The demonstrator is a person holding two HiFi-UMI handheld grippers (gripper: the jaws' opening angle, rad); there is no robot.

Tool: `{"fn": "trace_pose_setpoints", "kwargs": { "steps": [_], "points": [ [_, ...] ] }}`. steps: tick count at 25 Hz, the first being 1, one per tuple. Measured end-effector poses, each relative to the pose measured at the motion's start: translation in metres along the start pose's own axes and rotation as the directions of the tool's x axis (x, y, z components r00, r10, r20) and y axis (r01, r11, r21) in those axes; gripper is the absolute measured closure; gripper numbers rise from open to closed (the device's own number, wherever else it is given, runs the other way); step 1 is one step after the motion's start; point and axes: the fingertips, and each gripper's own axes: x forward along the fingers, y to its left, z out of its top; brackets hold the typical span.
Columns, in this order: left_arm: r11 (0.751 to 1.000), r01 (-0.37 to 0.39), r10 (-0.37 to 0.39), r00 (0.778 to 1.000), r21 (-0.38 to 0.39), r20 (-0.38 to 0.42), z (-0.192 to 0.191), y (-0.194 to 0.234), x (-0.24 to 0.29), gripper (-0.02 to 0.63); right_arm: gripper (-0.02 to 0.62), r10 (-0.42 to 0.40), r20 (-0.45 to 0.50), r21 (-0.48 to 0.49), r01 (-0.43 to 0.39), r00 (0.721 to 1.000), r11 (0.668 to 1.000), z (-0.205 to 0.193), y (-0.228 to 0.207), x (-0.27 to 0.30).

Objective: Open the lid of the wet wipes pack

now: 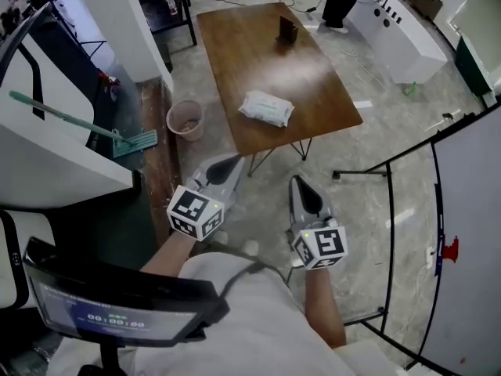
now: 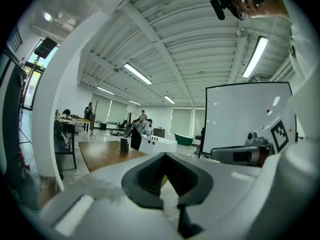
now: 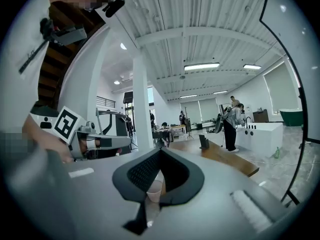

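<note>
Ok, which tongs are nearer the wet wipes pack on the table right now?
Left, slightly. The left tongs sit just short of the table, below-left of the wet wipes pack; the right tongs hang further back, below-right.

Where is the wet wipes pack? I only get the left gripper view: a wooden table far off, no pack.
Observer: In the head view the wet wipes pack lies flat on the wooden table, toward its near end.
Operator: Is either gripper touching it?
Observer: No, the left gripper and right gripper both hang over the floor, short of the table.
Operator: Anything beside the table?
Observer: A pink bin stands on the floor off its left edge.
</note>
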Motion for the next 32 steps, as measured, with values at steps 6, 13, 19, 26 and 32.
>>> {"fn": "trace_pose_setpoints", "kwargs": {
  "steps": [6,13,19,26,32],
  "points": [
    [0.999,-0.04,0.04,0.999,0.005,-0.005,-0.004,-0.006,-0.002,0.6,0.588,0.011,0.04,0.038,-0.013,0.999,0.999,0.002,-0.01,-0.012],
    [0.996,-0.089,0.089,0.996,-0.005,-0.006,-0.007,-0.001,-0.01,0.6,0.588,0.021,0.033,0.057,-0.023,0.999,0.998,-0.002,-0.021,-0.019],
    [0.995,-0.096,0.096,0.995,-0.017,-0.002,-0.009,0.007,-0.002,0.6,0.587,0.023,0.02,0.055,-0.024,1.0,0.998,-0.002,-0.026,-0.013],
    [0.997,-0.07,0.07,0.998,-0.021,0.002,-0.009,0.019,0.019,0.6,0.587,0.003,0.013,0.04,-0.004,1.0,0.999,-0.002,-0.038,0.006],
    [0.999,-0.046,0.046,0.999,-0.017,-0.007,-0.007,0.049,0.044,0.6,0.586,-0.008,0.001,0.034,0.008,1.0,0.999,-0.002,-0.045,0.044]
  ]
}}
